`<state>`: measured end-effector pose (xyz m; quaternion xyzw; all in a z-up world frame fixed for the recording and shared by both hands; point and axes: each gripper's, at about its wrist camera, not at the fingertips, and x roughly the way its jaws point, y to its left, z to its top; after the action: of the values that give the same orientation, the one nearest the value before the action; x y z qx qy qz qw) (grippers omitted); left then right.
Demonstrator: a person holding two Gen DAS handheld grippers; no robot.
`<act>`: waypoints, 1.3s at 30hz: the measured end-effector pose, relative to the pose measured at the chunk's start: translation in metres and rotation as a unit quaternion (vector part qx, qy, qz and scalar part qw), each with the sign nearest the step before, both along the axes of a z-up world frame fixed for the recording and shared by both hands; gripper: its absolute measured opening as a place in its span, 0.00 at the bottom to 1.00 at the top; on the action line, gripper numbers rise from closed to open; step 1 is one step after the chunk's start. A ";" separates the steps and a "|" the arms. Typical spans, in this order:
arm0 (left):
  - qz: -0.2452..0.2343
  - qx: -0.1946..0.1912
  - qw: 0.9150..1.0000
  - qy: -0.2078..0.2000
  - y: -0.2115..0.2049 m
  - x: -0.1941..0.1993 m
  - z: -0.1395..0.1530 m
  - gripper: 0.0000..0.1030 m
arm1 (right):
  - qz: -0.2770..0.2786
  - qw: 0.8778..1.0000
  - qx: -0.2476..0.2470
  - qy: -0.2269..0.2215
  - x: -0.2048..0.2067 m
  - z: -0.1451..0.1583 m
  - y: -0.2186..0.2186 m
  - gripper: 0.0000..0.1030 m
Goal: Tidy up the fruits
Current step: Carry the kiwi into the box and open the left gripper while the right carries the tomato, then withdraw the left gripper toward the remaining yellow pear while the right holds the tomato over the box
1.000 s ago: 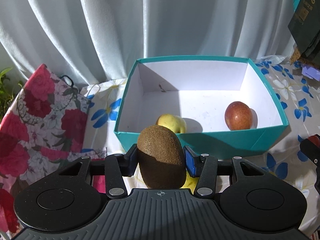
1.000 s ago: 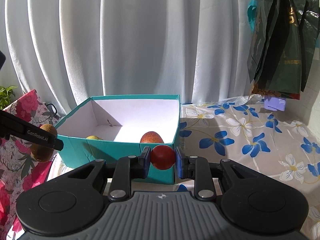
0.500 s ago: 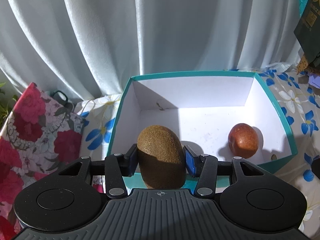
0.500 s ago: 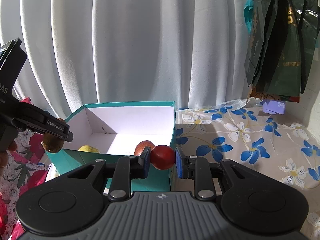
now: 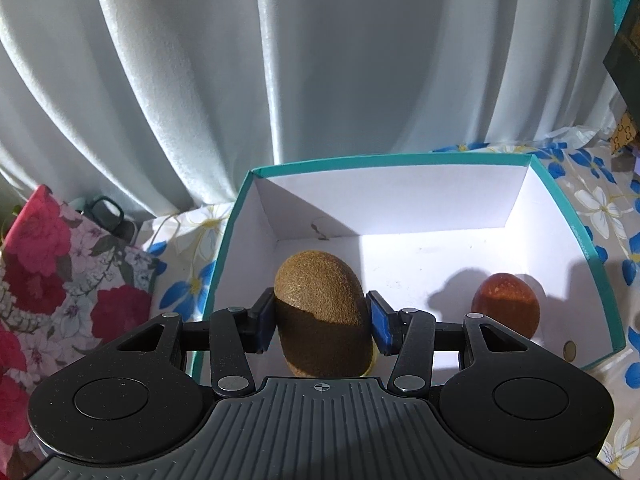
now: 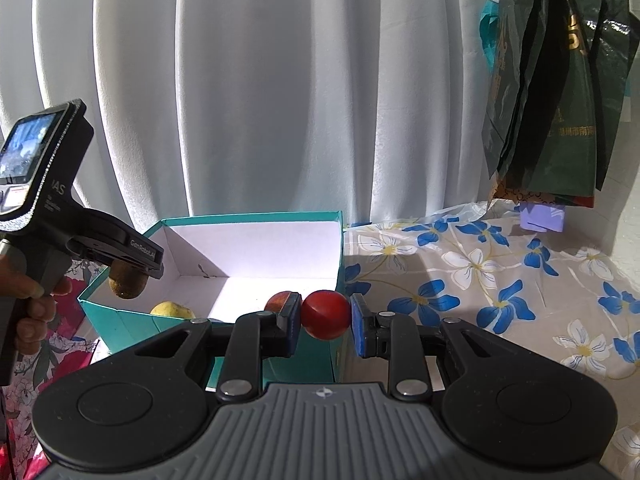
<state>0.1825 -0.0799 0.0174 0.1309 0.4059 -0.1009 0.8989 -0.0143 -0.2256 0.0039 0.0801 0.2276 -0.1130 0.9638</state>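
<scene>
Both views are sharp fisheye pictures, with the white curtain [image 5: 280, 60] folds bowing outward and dark corners at the frame edges. Strong sunlight falls on the white floor of the teal box [image 5: 440, 248], almost washing it out, and casts hard-edged shadows across the kiwi [image 5: 320, 312] and the floral cloth [image 6: 480, 280]. The black body of each hand-held gripper [image 5: 320, 324] sits in dimmer light, in focus, without motion blur.

Fuzzy brown oval kiwi [image 5: 320, 312] clamped upright in black two-finger left gripper [image 5: 322, 322]. Poised over teal-rimmed white cardboard box [image 5: 400, 200]. Inside, round reddish-brown fruit [image 5: 505, 306].
</scene>
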 end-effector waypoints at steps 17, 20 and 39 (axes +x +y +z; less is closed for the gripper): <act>-0.012 0.011 0.999 0.037 -0.014 0.027 -0.040 0.50 | -0.006 1.000 -0.001 0.004 0.006 0.001 -0.002 0.24; -0.014 0.016 0.999 0.039 -0.016 0.031 -0.048 0.50 | -0.004 1.000 -0.001 0.005 0.008 0.002 -0.001 0.24; 0.019 -0.018 1.000 0.017 0.011 0.022 -0.023 0.72 | -0.002 1.000 -0.003 0.004 0.013 0.000 -0.003 0.24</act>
<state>0.2049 -0.0686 -0.0052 0.1050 0.4217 -0.0936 0.8958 -0.0016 -0.2286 0.0036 0.0777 0.2313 -0.1163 0.9628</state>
